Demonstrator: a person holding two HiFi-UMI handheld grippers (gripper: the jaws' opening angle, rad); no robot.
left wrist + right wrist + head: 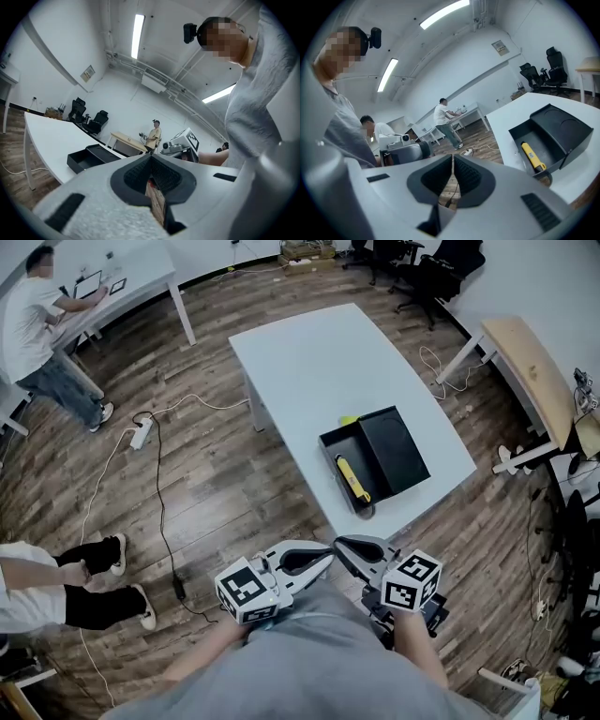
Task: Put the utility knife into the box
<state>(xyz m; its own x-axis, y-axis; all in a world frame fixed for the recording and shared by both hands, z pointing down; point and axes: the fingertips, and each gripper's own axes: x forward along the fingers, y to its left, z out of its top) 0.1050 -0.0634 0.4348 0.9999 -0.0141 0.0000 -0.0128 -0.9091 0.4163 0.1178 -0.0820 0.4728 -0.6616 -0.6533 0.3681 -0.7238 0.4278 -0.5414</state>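
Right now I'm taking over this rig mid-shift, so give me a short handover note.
Left gripper: fingers shut, empty.
Right gripper: fingers shut, empty.
Both are held close to the body, off the table.
The yellow utility knife lies inside the open black box near the table's near edge.
Done: knife is in the box.
Left: nothing that the task names.

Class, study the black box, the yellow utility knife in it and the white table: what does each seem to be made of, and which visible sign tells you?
Box: probably matt black card or plastic; thin flat walls, no shine.
Utility knife: likely a moulded plastic body; smooth, even yellow with a dark end.
Table: smooth white laminate or painted top; even, seamless surface. Its core cannot be seen.
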